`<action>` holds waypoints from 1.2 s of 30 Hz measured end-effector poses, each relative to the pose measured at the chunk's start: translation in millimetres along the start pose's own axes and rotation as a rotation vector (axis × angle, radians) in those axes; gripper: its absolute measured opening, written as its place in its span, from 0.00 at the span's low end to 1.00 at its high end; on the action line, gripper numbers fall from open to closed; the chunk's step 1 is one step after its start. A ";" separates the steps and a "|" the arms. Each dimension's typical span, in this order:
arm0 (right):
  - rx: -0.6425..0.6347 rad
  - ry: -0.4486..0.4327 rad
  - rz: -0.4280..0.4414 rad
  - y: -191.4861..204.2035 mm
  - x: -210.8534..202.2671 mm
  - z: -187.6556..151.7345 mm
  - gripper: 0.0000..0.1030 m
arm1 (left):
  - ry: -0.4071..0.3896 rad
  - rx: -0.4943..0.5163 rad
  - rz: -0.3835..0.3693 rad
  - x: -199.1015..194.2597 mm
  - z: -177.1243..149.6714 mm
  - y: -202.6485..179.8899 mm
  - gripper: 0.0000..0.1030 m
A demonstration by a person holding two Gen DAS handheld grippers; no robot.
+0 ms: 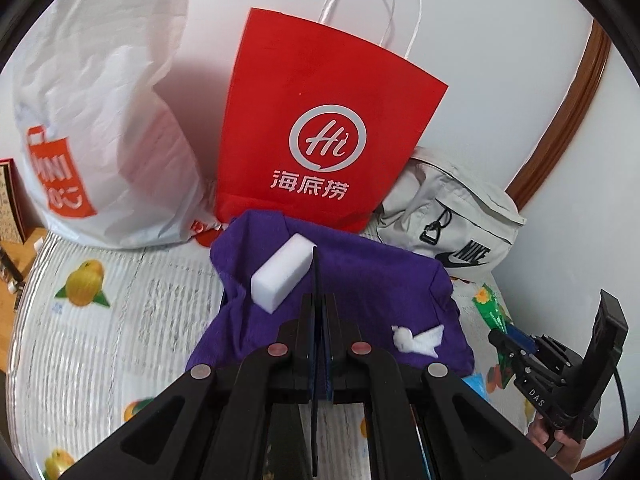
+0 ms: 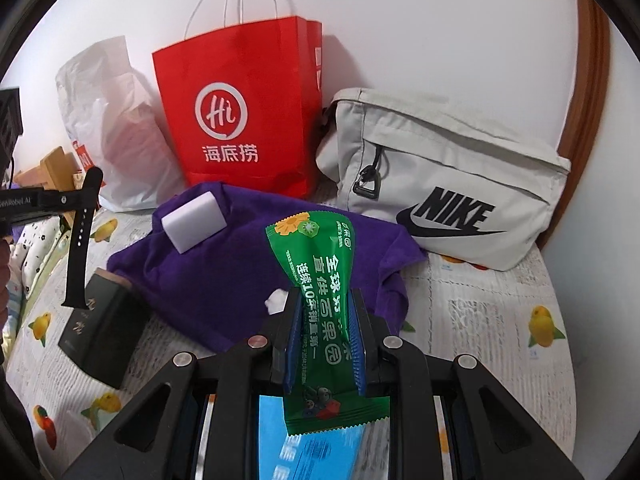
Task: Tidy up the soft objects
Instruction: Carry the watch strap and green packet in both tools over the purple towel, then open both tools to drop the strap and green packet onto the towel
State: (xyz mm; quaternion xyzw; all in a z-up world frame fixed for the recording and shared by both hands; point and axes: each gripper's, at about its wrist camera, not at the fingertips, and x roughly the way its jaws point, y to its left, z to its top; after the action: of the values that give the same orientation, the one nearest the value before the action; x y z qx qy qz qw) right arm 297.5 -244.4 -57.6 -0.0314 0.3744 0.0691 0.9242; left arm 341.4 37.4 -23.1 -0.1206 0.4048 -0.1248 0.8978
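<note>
My left gripper (image 1: 320, 302) is shut on a thin black watch strap (image 1: 316, 272). In the right wrist view the strap (image 2: 80, 240) hangs down from it at the far left. My right gripper (image 2: 325, 300) is shut on a green snack packet (image 2: 316, 256) that sticks out forward past the pads, above a purple cloth (image 2: 216, 272). The left wrist view shows that gripper (image 1: 505, 346) and its packet (image 1: 489, 304) at the right. On the cloth (image 1: 368, 280) lie a white sponge block (image 1: 282, 276) and a small white cotton wad (image 1: 416, 340).
A red paper bag (image 1: 320, 128), a white plastic bag (image 1: 104, 140) and a grey Nike pouch (image 2: 440, 176) stand against the wall behind the cloth. A black box (image 2: 104, 332) lies left of the cloth on the fruit-print cover (image 2: 500, 320). A blue packet (image 2: 320, 448) lies under my right gripper.
</note>
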 end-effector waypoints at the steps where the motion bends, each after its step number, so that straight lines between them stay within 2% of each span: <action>1: -0.003 0.006 0.000 -1.2 6.9 1.9 0.21 | 0.004 0.002 -0.001 3.9 2.1 -0.4 0.04; 14: 0.013 0.113 0.015 -8.4 68.6 6.9 0.21 | 0.080 0.032 -0.027 83.4 24.1 -7.3 0.04; 21: 0.017 0.151 0.005 -10.4 84.3 4.9 0.21 | 0.142 0.075 0.008 120.6 21.4 -13.5 0.04; 26: 0.025 0.189 0.005 -13.8 94.9 1.2 0.22 | 0.157 0.091 0.038 128.9 17.6 -12.5 0.04; 36: 0.030 0.231 0.010 -14.3 104.1 -0.6 0.26 | 0.202 0.063 0.044 137.9 13.5 -1.8 0.04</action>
State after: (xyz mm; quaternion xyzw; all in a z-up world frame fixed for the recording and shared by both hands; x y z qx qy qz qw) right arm 373.1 -247.8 -130.4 -0.0235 0.4793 0.0642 0.8750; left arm 439.8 -7.1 -109.9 -0.0703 0.4916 -0.1293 0.8583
